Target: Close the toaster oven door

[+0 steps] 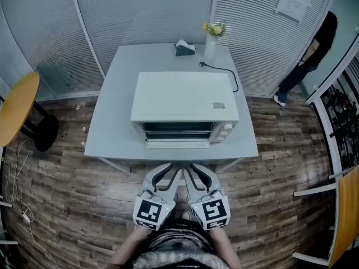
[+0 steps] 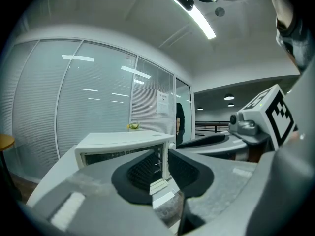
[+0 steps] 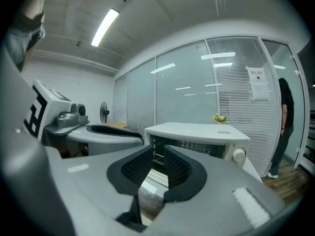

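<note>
A white toaster oven [image 1: 185, 97] stands in the middle of a grey table [image 1: 112, 128]. Its door [image 1: 177, 144] hangs open, folded down flat at the front near the table's edge. Both grippers are held side by side just short of that edge, pointing at the door. The left gripper [image 1: 168, 171] and the right gripper [image 1: 196, 170] each show a narrow gap between the pads with nothing in it. In the left gripper view the oven [image 2: 123, 144] and its lowered door [image 2: 158, 186] lie straight beyond the jaws [image 2: 165, 156]. The right gripper view [image 3: 157, 156] shows the oven [image 3: 197, 132] the same way.
A vase of flowers [image 1: 212, 38], a small dark box [image 1: 184, 48] and the black power cord [image 1: 224, 72] sit behind the oven. A round wooden table [image 1: 17, 108] stands at the left. A person [image 1: 314, 55] stands at the back right by the blinds.
</note>
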`<control>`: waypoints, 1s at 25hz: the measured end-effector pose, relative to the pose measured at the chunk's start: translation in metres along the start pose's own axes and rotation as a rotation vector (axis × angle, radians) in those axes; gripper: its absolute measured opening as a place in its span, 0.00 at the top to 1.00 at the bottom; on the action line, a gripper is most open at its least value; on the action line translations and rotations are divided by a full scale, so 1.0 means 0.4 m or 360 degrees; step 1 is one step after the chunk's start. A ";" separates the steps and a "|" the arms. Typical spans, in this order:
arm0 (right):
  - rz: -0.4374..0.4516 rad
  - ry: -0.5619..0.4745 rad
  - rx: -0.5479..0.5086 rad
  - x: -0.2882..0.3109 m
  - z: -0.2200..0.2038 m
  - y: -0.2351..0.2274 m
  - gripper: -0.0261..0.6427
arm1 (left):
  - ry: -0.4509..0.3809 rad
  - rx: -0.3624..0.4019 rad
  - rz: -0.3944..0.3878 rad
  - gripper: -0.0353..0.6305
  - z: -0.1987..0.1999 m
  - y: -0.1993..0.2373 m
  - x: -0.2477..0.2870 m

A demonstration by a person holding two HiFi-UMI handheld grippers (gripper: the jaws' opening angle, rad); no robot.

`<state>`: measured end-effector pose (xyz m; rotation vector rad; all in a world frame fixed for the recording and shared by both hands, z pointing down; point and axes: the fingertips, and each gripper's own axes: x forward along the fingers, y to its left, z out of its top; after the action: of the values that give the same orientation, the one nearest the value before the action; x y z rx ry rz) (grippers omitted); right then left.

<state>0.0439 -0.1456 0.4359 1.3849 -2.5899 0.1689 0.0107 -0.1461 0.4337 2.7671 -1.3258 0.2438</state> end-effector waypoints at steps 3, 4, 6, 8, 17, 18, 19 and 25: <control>-0.0011 0.0021 -0.0004 0.023 -0.017 -0.004 0.86 | 0.0029 -0.0039 -0.0015 0.82 -0.016 0.013 0.014; -0.0014 0.0026 -0.0007 0.030 -0.026 -0.006 0.86 | 0.0039 -0.0062 -0.0017 0.82 -0.022 0.015 0.019; -0.0010 0.0027 -0.0007 0.045 -0.044 -0.006 0.87 | 0.0063 -0.0024 -0.0037 0.82 -0.043 0.022 0.029; 0.0001 0.0047 -0.0005 0.061 -0.060 -0.004 0.88 | 0.0095 0.0029 -0.0057 0.82 -0.070 0.030 0.039; -0.0015 0.0236 -0.0015 0.093 -0.181 -0.011 0.87 | 0.0288 0.0020 -0.0094 0.82 -0.224 0.044 0.060; -0.0015 0.0259 -0.0015 0.094 -0.196 -0.011 0.88 | 0.0312 0.0020 -0.0099 0.82 -0.241 0.042 0.061; -0.0015 0.0284 -0.0015 0.095 -0.210 -0.011 0.88 | 0.0335 0.0019 -0.0104 0.82 -0.259 0.040 0.063; -0.0003 0.0421 -0.0061 0.105 -0.283 -0.005 0.87 | 0.0502 0.0044 -0.0124 0.82 -0.390 0.026 0.066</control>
<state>0.0365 -0.1590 0.5558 1.2578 -2.3621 0.2805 0.0011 -0.1532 0.5916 2.6509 -1.1414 0.6654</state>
